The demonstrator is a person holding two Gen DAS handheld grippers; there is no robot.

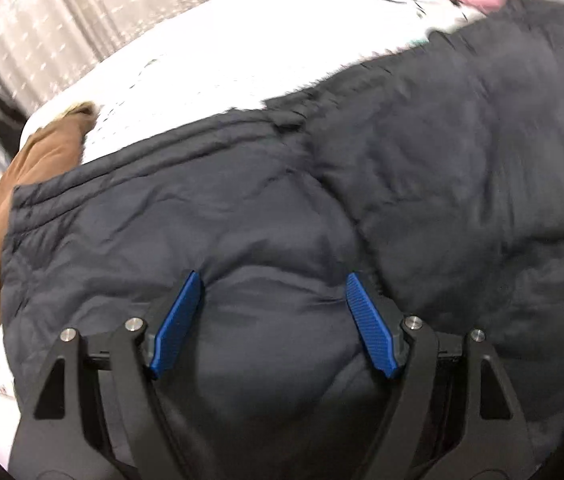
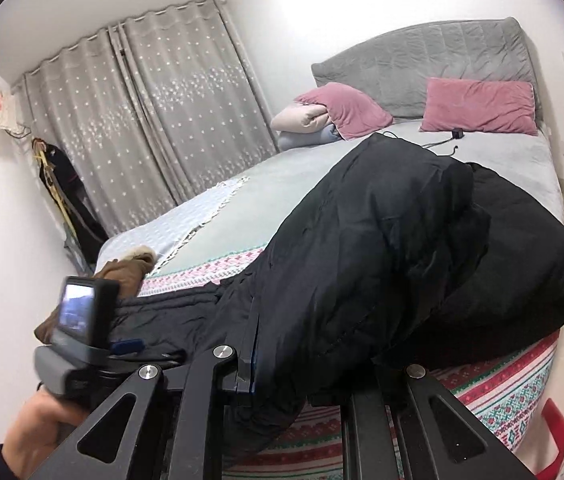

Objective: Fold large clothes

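A big black padded jacket [image 1: 301, 208] lies spread over the foot of the bed [image 2: 501, 392]. My left gripper [image 1: 274, 280] hovers just over its middle, blue pads [image 1: 178, 324] wide apart and nothing between them. In the right wrist view that same gripper [image 2: 126, 346] shows at the lower left, held by a hand [image 2: 42, 412]. My right gripper [image 2: 313, 368] is shut on a fold of the jacket [image 2: 381, 248] and holds it raised off the bed; the cloth drapes over its fingers and hides the tips.
A brown garment [image 1: 42, 168] lies at the bed's left corner, partly under the jacket. Pink pillows [image 2: 477, 106] and a grey headboard [image 2: 421, 56] stand at the far end. Grey curtains [image 2: 154, 120] hang to the left. Something red [image 2: 561, 420] stands at the lower right.
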